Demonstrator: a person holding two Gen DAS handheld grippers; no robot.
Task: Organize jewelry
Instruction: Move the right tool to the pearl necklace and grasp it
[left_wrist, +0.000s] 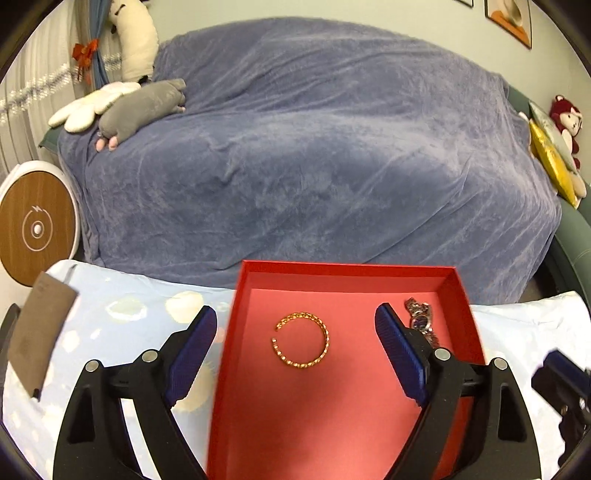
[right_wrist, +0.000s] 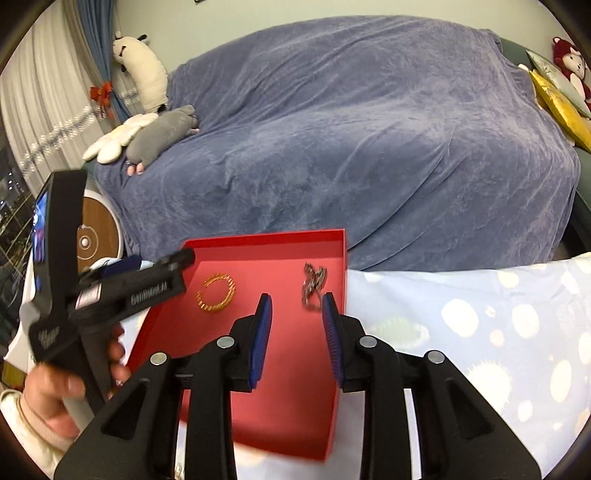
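Note:
A red box (left_wrist: 236, 314) (right_wrist: 341, 258) sits on a pale blue spotted cloth. Inside lie a gold open bracelet (left_wrist: 303, 339) (right_wrist: 216, 293) and a silver watch (left_wrist: 421, 321) (right_wrist: 314, 284). My left gripper (left_wrist: 295, 332) is open wide, its jaws straddling the bracelet above the box, empty. My right gripper (right_wrist: 297, 308) is open and empty, just short of the watch. The left gripper's body (right_wrist: 110, 291) shows at the left of the right wrist view, held by a hand.
A brown pouch (left_wrist: 37, 332) lies on the cloth (left_wrist: 129, 314) left of the box. A sofa under a blue-grey blanket (left_wrist: 314, 147) stands behind, with plush toys (left_wrist: 140, 107) on it. A round wooden-topped stool (left_wrist: 33, 225) is at the left.

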